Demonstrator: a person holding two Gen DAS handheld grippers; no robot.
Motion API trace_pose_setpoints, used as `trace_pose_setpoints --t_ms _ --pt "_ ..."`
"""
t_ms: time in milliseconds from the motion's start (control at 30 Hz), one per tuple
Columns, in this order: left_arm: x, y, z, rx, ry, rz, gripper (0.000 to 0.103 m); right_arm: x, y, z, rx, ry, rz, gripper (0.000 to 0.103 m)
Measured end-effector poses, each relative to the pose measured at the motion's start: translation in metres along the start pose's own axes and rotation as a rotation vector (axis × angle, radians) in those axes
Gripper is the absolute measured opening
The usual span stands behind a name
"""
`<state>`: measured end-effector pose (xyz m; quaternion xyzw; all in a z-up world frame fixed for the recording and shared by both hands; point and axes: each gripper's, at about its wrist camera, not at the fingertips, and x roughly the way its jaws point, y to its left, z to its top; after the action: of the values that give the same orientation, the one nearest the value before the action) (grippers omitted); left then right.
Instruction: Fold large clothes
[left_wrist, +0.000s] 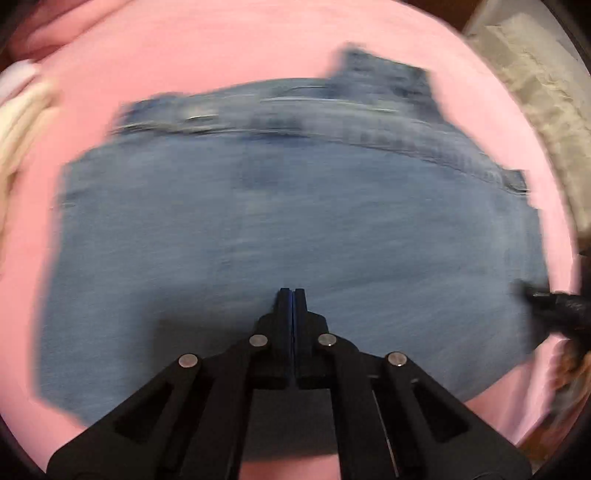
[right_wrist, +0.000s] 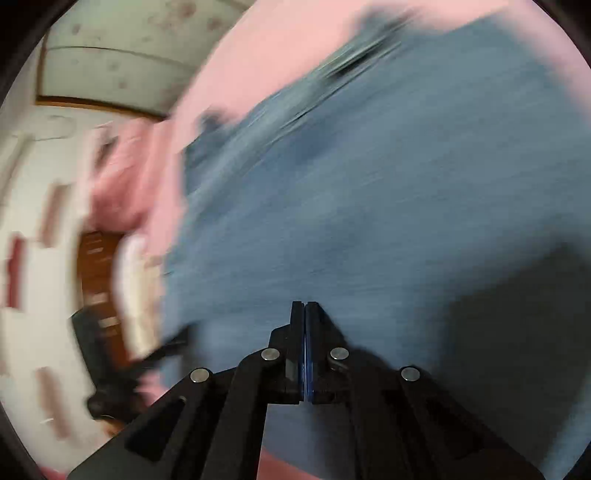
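Blue jeans lie folded on a pink sheet. Above the jeans, the left tool has its fingers pressed together, empty. The right tool is likewise closed on nothing.

A pink bedsheet covers the broad surface that fills most of both views, seemingly a bed. In the right wrist view, a pale wall with faint blotchy marks stands behind it, edged by a brown wooden strip. Lower left lies a white floor with blurred reddish patches, beside dark wooden furniture. Lighting is soft and even.
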<state>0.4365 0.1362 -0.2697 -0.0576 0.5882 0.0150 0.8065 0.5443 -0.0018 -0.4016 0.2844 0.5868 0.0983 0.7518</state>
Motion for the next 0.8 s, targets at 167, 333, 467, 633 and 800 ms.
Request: trace_pose_setpoints --t_ms 167,333,467,633,800 --pt "-0.001 0.083 -0.020 -0.129 0.061 0.280 0.001 -0.078 -0.051 0.015 0.045 -0.118 -0.435 0.000" --pt "-0.039 0.046 -0.029 -0.104 -0.030 0.001 0.001 -0.079 0.000 -0.008 -0.052 -0.124 -0.229 0.001" --pt "-0.037 -0.037 -0.041 -0.050 0.013 -0.299 0.001 -0.034 0.060 -0.032 -0.091 -0.012 0.048 0.001" --pt "-0.003 -0.083 -0.049 -0.022 0.117 -0.269 0.000 0.027 0.121 -0.077 -0.139 0.163 0.107 0.000" --pt "-0.002 -0.056 -0.048 0.002 0.152 -0.194 0.001 0.025 0.082 -0.088 -0.083 0.198 0.070 0.000"
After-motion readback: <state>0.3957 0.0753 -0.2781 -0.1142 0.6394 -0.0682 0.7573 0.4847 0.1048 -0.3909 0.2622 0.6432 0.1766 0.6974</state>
